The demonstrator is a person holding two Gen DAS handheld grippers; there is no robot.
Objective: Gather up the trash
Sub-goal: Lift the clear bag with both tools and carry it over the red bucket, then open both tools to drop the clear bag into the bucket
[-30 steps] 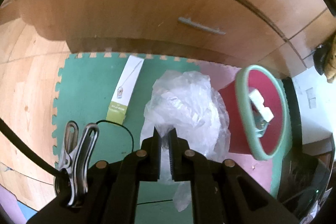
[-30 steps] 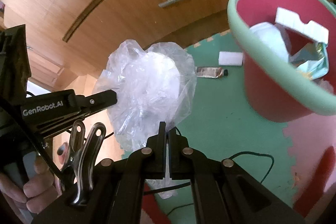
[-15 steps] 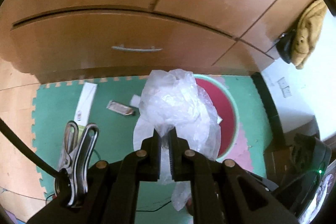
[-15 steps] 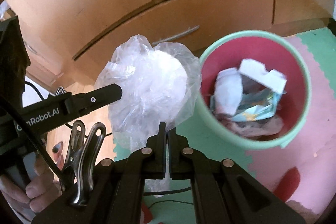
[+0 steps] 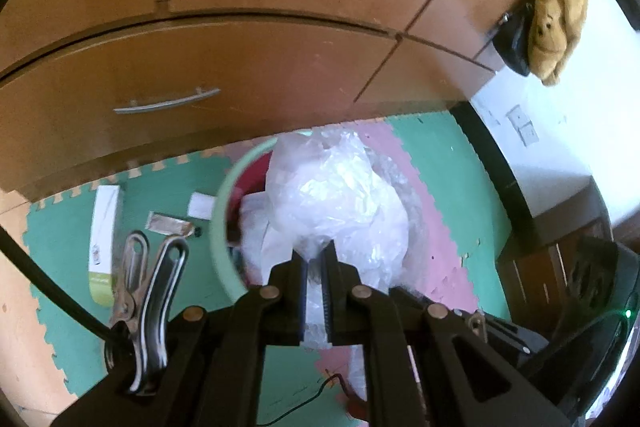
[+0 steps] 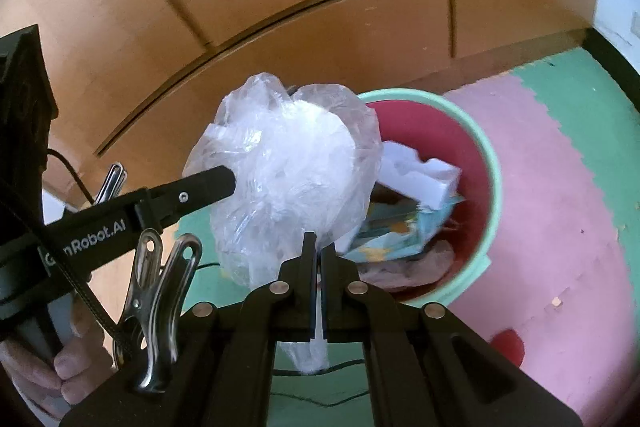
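Note:
A crumpled clear plastic bag (image 5: pixel 340 199) is held by both grippers in the air, over the near left part of the red bin with a green rim (image 6: pixel 494 187). My left gripper (image 5: pixel 315 259) is shut on the bag's lower edge. My right gripper (image 6: pixel 319 247) is shut on another part of the bag (image 6: pixel 292 171). The left gripper's fingers (image 6: pixel 208 183) reach into the bag from the left in the right wrist view. The bin (image 5: pixel 218 211) holds paper and wrappers (image 6: pixel 416 179). The bag hides most of the bin in the left wrist view.
On the green floor mat lie a long white box (image 5: pixel 102 231), a small tube (image 5: pixel 170 225) and a white card (image 5: pixel 202 206). A wooden cabinet with a drawer handle (image 5: pixel 166 103) stands behind. A pink mat (image 6: pixel 560 227) lies right of the bin. A dark stand (image 5: pixel 560 267) stands at right.
Both grippers have carried the bag to the right, from beside the bin to above its left part. The bin has come closer and more central in the right wrist view.

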